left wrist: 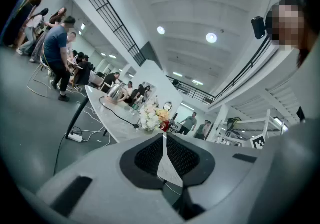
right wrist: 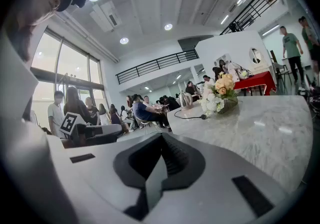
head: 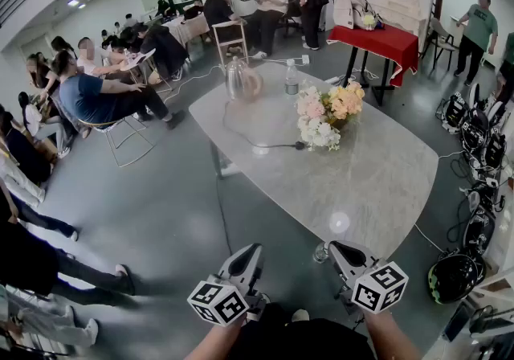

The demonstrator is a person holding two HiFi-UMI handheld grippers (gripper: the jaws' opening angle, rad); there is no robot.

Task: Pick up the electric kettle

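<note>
The kettle point(head: 238, 79) is shiny and silver. It stands upright near the far end of the worktop point(head: 377, 190). The worktop is pale and looks like stone. A black cord point(head: 255, 141) runs from the kettle across the worktop. It ends just beside the flowers point(head: 328, 113). The flowers are white, pink and yellow, and they sit near the middle of the worktop. A clear bottle point(head: 291, 79) stands to the right of the kettle, near it but not touching.

The left gripper point(head: 250, 254) and the right gripper point(head: 341, 254) are both low down at the near end, well apart from the kettle. The left one hangs over the floor, just off the worktop's edge. The right one is at the near edge. On the left gripper the fingers point(left wrist: 150, 157) are closed tight together, with nothing between them. On the right gripper they are pressed together too, and they hold nothing.

Behind the worktop stands a red table point(head: 385, 41). Many people point(head: 96, 93) sit on chairs at the left side of the room. Some more stand at the back.
</note>
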